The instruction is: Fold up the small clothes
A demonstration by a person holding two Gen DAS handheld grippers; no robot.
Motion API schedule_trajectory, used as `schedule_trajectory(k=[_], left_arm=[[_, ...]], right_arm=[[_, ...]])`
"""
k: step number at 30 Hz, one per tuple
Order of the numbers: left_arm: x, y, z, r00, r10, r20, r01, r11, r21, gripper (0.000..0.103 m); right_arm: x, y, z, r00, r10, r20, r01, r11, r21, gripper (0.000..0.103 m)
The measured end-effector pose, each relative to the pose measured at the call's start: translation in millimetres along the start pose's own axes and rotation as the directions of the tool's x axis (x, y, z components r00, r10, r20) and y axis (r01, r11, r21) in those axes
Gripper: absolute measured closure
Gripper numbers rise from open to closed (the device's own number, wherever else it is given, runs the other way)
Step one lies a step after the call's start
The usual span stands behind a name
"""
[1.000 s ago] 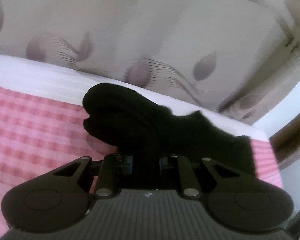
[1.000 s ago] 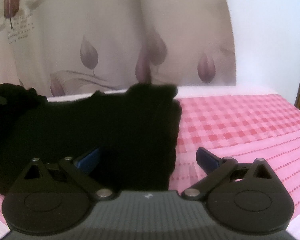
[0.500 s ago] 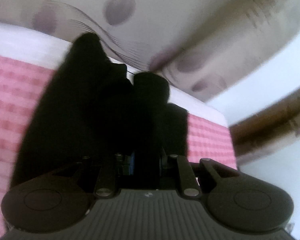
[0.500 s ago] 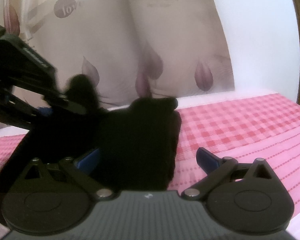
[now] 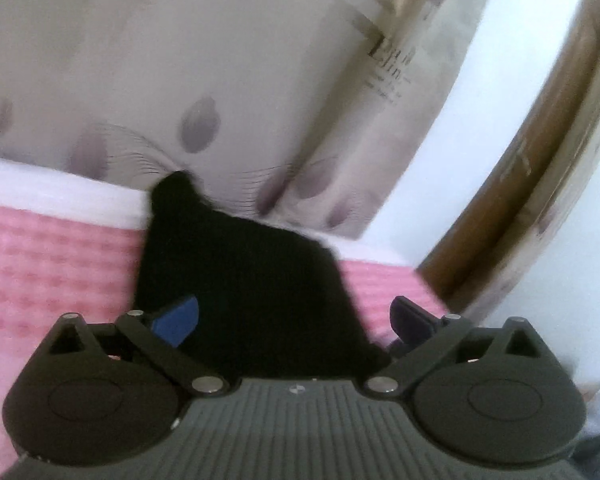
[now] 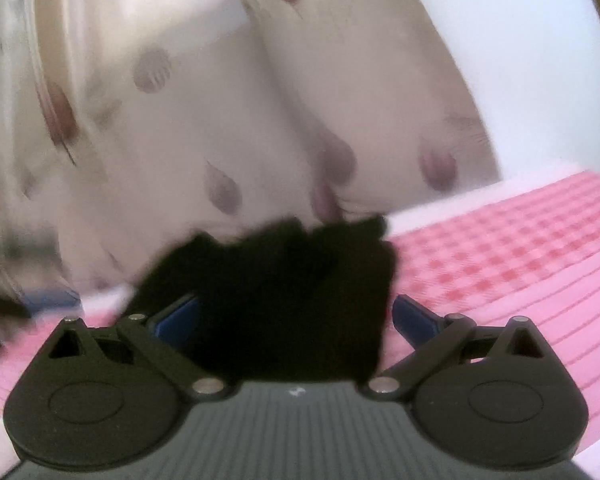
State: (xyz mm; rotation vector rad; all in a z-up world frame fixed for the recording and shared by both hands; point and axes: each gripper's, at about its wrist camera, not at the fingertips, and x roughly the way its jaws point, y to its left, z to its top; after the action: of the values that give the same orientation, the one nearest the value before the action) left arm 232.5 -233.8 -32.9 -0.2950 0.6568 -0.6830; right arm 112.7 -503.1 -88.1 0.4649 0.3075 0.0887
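Here the left gripper [image 5: 294,318] is opening its jaws, the blue pads [image 5: 178,320] already wide apart and pressing on nothing. The black garment [image 5: 244,292] lies between them on the pink checked bedspread [image 5: 52,264], nearer the left pad than the right, and runs forward from the jaws to a bunched tip at the white edge of the bed. Beyond that hangs a pale curtain [image 5: 180,72] printed with purple leaves, and off to the right of the jaws stands a brown wooden frame [image 5: 540,168] against a white wall.

Over on the right gripper [image 6: 294,318], the jaws are likewise spread and released. The same black garment [image 6: 284,300] sits in a rumpled heap between them, filling most of the gap, though neither pad [image 6: 414,318] squeezes it. Pink bedspread [image 6: 520,248] stretches away to the right of the jaws, with the curtain [image 6: 220,120] behind, all rather blurred.
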Motion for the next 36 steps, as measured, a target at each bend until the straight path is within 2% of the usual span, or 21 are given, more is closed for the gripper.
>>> schedule_trajectory(k=[3, 5, 7, 9, 11, 12, 14, 15, 16, 18, 19, 20, 22, 25, 28, 33, 36], left_arm=[[-18, 20, -34, 0.998, 0.045, 0.032, -0.046, 0.999, 0.022, 0.003], [-26, 31, -50, 0.993, 0.093, 0.078, -0.096, 0.995, 0.029, 0.003], [-31, 40, -65, 0.985, 0.109, 0.130, -0.111, 0.994, 0.011, 0.002], [-41, 47, -77, 0.970, 0.139, 0.200, -0.131, 0.990, -0.054, 0.001], [-48, 49, -75, 0.953, 0.126, 0.274, -0.117, 0.992, -0.050, 0.000], [-46, 50, -73, 0.954, 0.137, 0.268, -0.127, 0.990, -0.053, 0.000], [-40, 56, -69, 0.966, 0.133, 0.223, -0.119, 0.990, -0.077, 0.000], [-40, 58, -68, 0.966, 0.131, 0.221, -0.113, 0.989, -0.095, 0.000], [-41, 61, -68, 0.965, 0.132, 0.227, -0.109, 0.987, -0.115, 0.000], [-40, 69, -67, 0.964, 0.145, 0.224, -0.111, 0.981, -0.161, 0.000], [-39, 73, -67, 0.965, 0.152, 0.215, -0.114, 0.977, -0.182, 0.000], [-37, 78, -67, 0.966, 0.157, 0.204, -0.113, 0.971, -0.209, 0.000], [-36, 86, -66, 0.966, 0.165, 0.198, -0.112, 0.960, -0.257, 0.000], [-42, 89, -70, 0.964, 0.181, 0.195, -0.118, 0.948, -0.296, 0.000], [-43, 87, -70, 0.961, 0.189, 0.201, -0.127, 0.949, -0.288, 0.000], [-43, 69, -71, 0.953, 0.191, 0.234, -0.150, 0.972, -0.182, 0.000], [-42, 61, -71, 0.952, 0.188, 0.242, -0.160, 0.978, -0.130, 0.000]], right_arm=[[4, 4, 12, 0.999, 0.043, -0.019, -0.043, 0.999, 0.031, 0.000], [14, 12, 19, 0.997, 0.063, -0.044, -0.063, 0.998, 0.011, 0.000], [31, 25, 24, 0.992, 0.072, -0.099, -0.075, 0.997, -0.033, 0.000], [50, 38, 23, 0.988, 0.047, -0.146, -0.062, 0.993, -0.101, 0.000], [70, 44, 22, 0.980, 0.014, -0.197, -0.040, 0.991, -0.128, 0.002], [80, 43, 21, 0.973, -0.023, -0.230, -0.004, 0.993, -0.118, 0.010], [93, 37, 21, 0.961, -0.059, -0.271, 0.041, 0.997, -0.071, 0.029], [95, 36, 20, 0.962, -0.041, -0.269, 0.031, 0.999, -0.041, 0.045], [96, 38, 19, 0.965, -0.019, -0.263, 0.011, 0.999, -0.033, 0.056], [100, 46, 17, 0.961, -0.030, -0.274, 0.008, 0.997, -0.081, 0.068], [102, 48, 17, 0.959, -0.040, -0.280, 0.012, 0.995, -0.100, 0.070], [104, 49, 17, 0.958, -0.042, -0.283, 0.011, 0.994, -0.108, 0.072], [106, 46, 20, 0.960, -0.027, -0.278, -0.001, 0.995, -0.101, 0.084], [105, 38, 28, 0.967, -0.016, -0.252, -0.004, 0.997, -0.075, 0.087], [102, 35, 41, 0.968, -0.016, -0.249, -0.010, 0.995, -0.103, 0.087], [91, 22, 82, 0.981, -0.050, -0.188, 0.020, 0.987, -0.158, 0.088], [98, 2, 89, 0.972, -0.058, -0.228, 0.024, 0.988, -0.150, 0.088]])
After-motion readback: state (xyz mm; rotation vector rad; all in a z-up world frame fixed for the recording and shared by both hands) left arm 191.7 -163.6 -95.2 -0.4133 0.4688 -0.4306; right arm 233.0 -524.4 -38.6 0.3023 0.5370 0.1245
